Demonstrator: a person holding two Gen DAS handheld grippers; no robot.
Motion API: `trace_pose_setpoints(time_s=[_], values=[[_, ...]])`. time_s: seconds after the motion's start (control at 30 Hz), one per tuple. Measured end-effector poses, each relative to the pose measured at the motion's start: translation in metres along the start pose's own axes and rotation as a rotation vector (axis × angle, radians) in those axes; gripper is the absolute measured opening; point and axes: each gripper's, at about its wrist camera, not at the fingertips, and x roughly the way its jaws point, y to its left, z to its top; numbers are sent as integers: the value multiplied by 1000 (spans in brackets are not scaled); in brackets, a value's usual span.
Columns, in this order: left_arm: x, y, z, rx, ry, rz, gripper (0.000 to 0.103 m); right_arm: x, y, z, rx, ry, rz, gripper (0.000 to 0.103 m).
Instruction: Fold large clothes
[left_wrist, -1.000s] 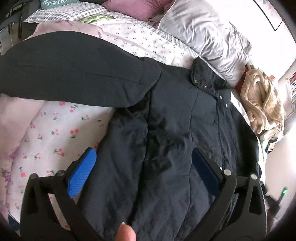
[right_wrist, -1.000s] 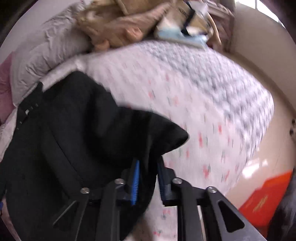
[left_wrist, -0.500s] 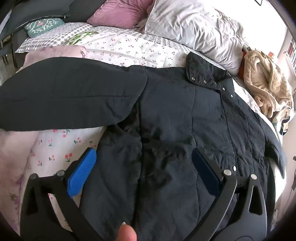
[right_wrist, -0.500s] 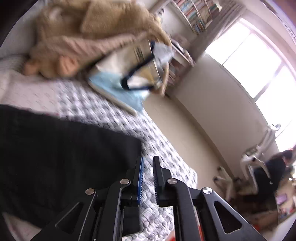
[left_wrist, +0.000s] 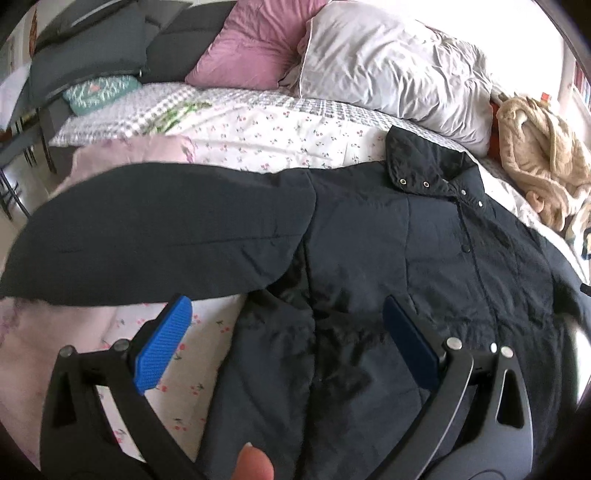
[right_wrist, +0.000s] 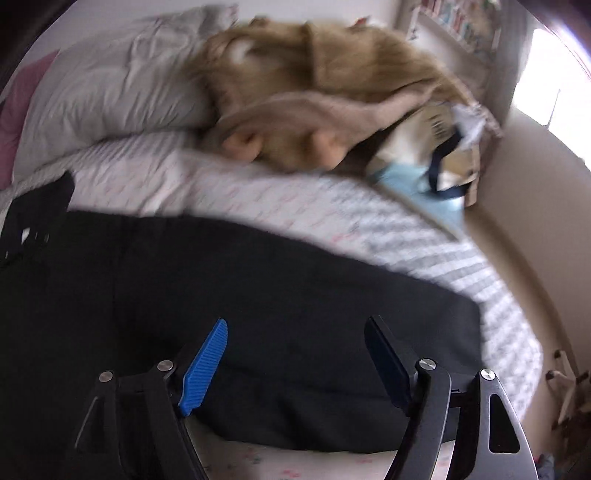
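Observation:
A large dark navy quilted jacket (left_wrist: 388, 251) lies front-up on the bed, collar toward the pillows, its left sleeve (left_wrist: 159, 236) spread out to the left. My left gripper (left_wrist: 284, 332) is open and empty, hovering over the jacket's lower left body. In the right wrist view, which is blurred, the jacket's right sleeve (right_wrist: 295, 295) lies stretched out flat to the right. My right gripper (right_wrist: 295, 354) is open and empty just above that sleeve.
The bed has a cherry-print sheet (left_wrist: 280, 136) and a pink blanket (left_wrist: 125, 155) at the left. A grey pillow (left_wrist: 391, 74) and pink pillow (left_wrist: 255, 48) lie at the head. A beige fleece (right_wrist: 314, 92) and a bag (right_wrist: 436, 155) sit at the right.
My right gripper has opened and let go of the right sleeve, which now lies flat on the bed. The left gripper has stayed open and drifted slightly over the jacket.

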Motion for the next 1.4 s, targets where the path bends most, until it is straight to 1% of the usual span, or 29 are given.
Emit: trace_pose_setpoints(time_s=[0.03, 0.07, 0.1, 0.13, 0.17, 0.23, 0.3, 0.37, 0.47, 0.6, 0.7, 0.77, 0.87, 0.93, 1.0, 1.03, 1.1, 1.13, 1.17, 1.2, 1.23, 1.27, 1.3, 1.33, 1.37, 1.4], values=[[-1, 0, 0, 11, -5, 8, 102, 8, 0, -6, 9, 23, -2, 78], [-2, 0, 0, 23, -9, 16, 102, 19, -8, -12, 48, 54, 11, 80], [-3, 0, 0, 30, -12, 22, 102, 21, -19, -21, 109, 50, 25, 88], [-3, 1, 0, 38, -14, 28, 102, 17, -25, -26, 149, 42, 9, 91], [-3, 2, 0, 41, -14, 31, 102, 16, -32, -28, 193, 56, -41, 94], [-3, 4, 0, 42, -11, 33, 102, 10, -39, -28, 229, 73, -60, 94], [-3, 6, 0, 37, -8, 30, 102, 0, -35, -25, 239, 76, -83, 94], [-3, 8, 1, 33, -7, 34, 102, -15, -28, -25, 230, 43, -48, 94], [-3, 12, 1, 20, 0, 38, 102, -35, -7, -20, 199, 2, 21, 95], [-3, 20, 2, -1, 13, 47, 102, -57, 24, -11, 165, -33, 112, 95], [-3, 33, 7, -26, 35, 44, 102, -72, 51, -6, 139, -53, 182, 95], [-6, 51, 18, -30, 37, 54, 102, -77, 67, -4, 107, -54, 213, 95], [-8, 94, 41, -31, 25, 119, 102, -81, 84, -3, 60, -67, 229, 95], [-2, 126, 56, -41, 43, 157, 102, -80, 93, -4, 37, -68, 227, 95], [6, 172, 70, -84, 60, 211, 102, -74, 104, -3, 7, -59, 231, 95], [10, 189, 74, -104, 64, 221, 102, -73, 108, -4, -2, -56, 233, 95], [24, 237, 78, -188, 79, 260, 102, -68, 119, -5, -31, -44, 238, 95], [30, 254, 76, -226, 94, 275, 95, -66, 123, -6, -41, -40, 239, 95], [41, 277, 73, -280, 126, 286, 88, -63, 128, -6, -52, -34, 241, 95], [50, 292, 69, -321, 161, 290, 85, -60, 133, -7, -64, -29, 243, 95], [61, 305, 63, -365, 202, 283, 79, -59, 136, -8, -72, -25, 245, 95], [69, 318, 55, -426, 231, 235, 73, -56, 142, -9, -85, -18, 247, 95], [71, 325, 48, -484, 225, 174, 68, -54, 147, -10, -96, -13, 247, 95], [69, 328, 46, -513, 207, 162, 60, -54, 151, -11, -107, -7, 251, 95], [63, 326, 44, -519, 174, 179, 38, -52, 157, -11, -118, -2, 251, 95], [57, 325, 45, -512, 147, 191, 23, -52, 162, -12, -126, 0, 254, 95]])
